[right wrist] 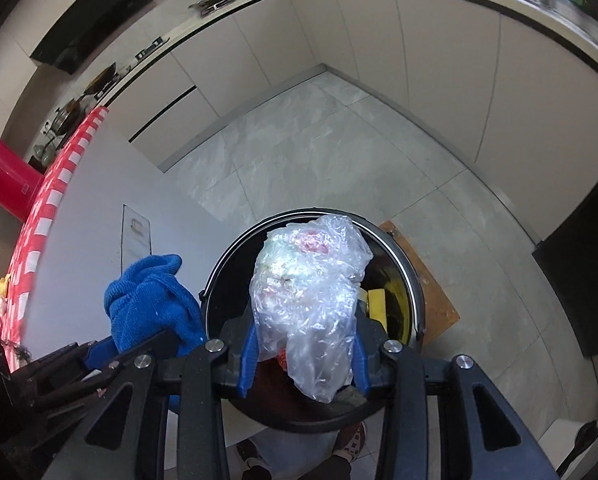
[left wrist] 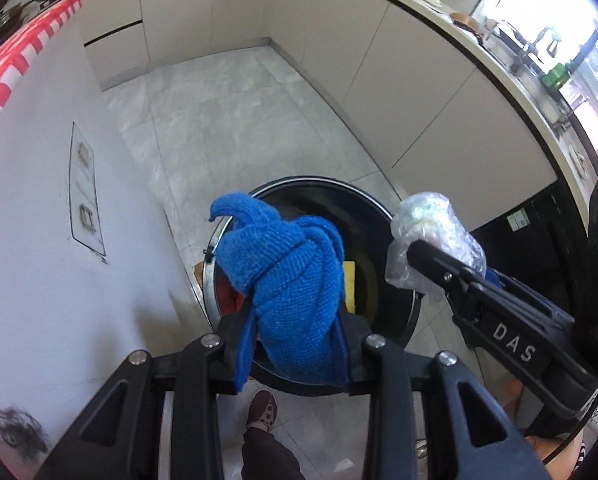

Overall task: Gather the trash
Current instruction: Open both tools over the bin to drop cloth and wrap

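My left gripper is shut on a crumpled blue cloth and holds it above the near rim of a round black trash bin on the floor. My right gripper is shut on a clear plastic bag of scraps and holds it over the same bin. The bag also shows in the left wrist view, at the bin's right rim. The blue cloth shows in the right wrist view, left of the bin. Yellow and red items lie inside the bin.
A white table side with a red-checked cloth stands left of the bin. Beige cabinets and a cluttered counter run around the grey tiled floor. A brown board lies behind the bin. The person's shoe is below it.
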Motion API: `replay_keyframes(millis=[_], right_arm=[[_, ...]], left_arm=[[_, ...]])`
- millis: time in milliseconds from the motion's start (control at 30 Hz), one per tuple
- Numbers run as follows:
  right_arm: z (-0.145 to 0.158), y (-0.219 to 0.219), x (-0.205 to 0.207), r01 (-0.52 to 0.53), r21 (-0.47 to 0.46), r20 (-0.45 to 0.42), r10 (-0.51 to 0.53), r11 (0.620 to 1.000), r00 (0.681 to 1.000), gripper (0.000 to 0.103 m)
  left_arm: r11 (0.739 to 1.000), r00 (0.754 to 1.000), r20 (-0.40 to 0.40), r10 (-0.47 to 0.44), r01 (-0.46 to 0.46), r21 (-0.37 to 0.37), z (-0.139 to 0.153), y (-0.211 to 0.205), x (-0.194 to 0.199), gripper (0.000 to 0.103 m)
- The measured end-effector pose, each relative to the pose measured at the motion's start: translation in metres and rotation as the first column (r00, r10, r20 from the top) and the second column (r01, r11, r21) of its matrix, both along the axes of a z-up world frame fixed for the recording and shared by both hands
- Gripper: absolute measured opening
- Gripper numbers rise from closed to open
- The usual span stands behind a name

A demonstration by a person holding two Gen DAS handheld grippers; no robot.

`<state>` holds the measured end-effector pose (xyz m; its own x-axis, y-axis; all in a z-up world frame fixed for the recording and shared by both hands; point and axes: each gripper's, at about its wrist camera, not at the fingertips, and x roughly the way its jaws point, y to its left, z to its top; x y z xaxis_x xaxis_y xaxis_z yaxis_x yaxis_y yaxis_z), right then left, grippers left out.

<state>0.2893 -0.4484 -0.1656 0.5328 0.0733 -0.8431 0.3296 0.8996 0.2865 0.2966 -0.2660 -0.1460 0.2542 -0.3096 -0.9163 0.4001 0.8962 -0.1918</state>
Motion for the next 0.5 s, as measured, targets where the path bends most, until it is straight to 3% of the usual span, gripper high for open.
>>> replay_keyframes(millis=[133, 267, 367, 500], right_arm=[[-0.005, -0.005, 0.013, -0.014, 0.025, 0.004, 0.014, 1.000, 1.000, 0.047], [-0.005, -0.008, 0.023, -0.024, 0.042, 0.008, 0.024, 0.999, 1.000, 0.053], [-0.003, -0.007, 0.028, -0.023, 0.058, 0.018, 0.022, 0.998, 1.000, 0.063], [0.003, -0.006, 0.031, -0.019, 0.065, 0.031, 0.017, 0.998, 0.999, 0.064]], left_arm=[[0.999, 0.999, -0.013, 0.040, -0.040, -0.007, 0.000, 0.001, 0.007, 0.042], [0.997, 0.998, 0.014, 0.068, -0.068, -0.019, 0.007, 0.002, 0.010, 0.061], [0.996, 0.996, 0.038, 0.084, -0.083, -0.023, 0.014, 0.006, 0.010, 0.061], [0.995, 0.993, 0.057, 0.101, -0.099, -0.033, 0.026, 0.012, 0.012, 0.062]])
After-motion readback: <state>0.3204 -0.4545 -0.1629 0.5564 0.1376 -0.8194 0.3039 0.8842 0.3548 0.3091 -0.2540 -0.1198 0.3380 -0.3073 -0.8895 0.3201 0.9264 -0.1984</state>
